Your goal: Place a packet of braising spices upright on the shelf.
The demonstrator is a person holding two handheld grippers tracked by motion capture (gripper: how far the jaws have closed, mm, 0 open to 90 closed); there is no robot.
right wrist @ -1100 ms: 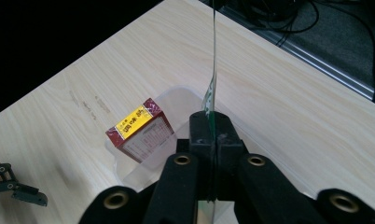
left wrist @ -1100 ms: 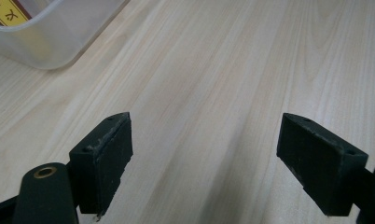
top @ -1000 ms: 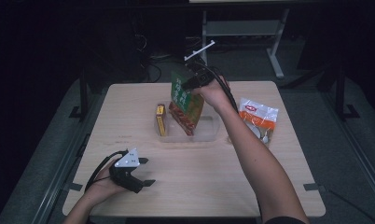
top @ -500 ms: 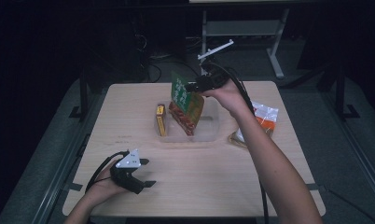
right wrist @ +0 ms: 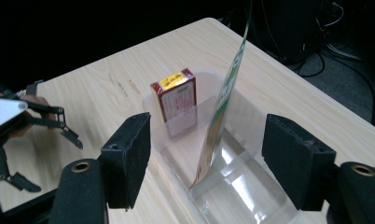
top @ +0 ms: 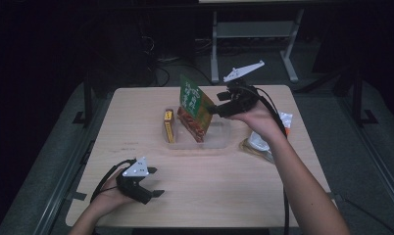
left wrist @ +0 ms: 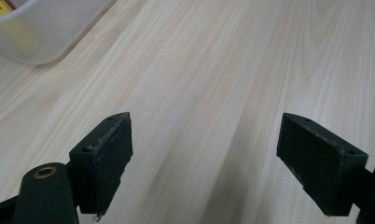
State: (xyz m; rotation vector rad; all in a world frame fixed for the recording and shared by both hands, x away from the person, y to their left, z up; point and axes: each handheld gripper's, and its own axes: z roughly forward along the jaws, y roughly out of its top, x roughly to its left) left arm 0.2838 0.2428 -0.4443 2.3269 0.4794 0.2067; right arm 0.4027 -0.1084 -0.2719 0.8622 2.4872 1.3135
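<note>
The green pouch (top: pixel 194 108) is stood on edge inside the clear bin (right wrist: pixel 251 177), a red box (right wrist: pixel 175 101) beside it. The right gripper (top: pixel 223 104) is held spread just behind the bin; the left gripper (top: pixel 153 181), also spread, is rested well short of it. Unsupported, the pouch could be toppled

The table (top: pixel 195 196) is pale wood with fine straight grain and a smooth matt finish. The tray (right wrist: pixel 251 186) is clear glossy plastic. The box (right wrist: pixel 175 100) looks like printed card, the standing pouch (top: pixel 194 108) shiny printed film. Both grippers' pads (left wrist: pixel 106 154) are matt black and slightly scuffed.
</note>
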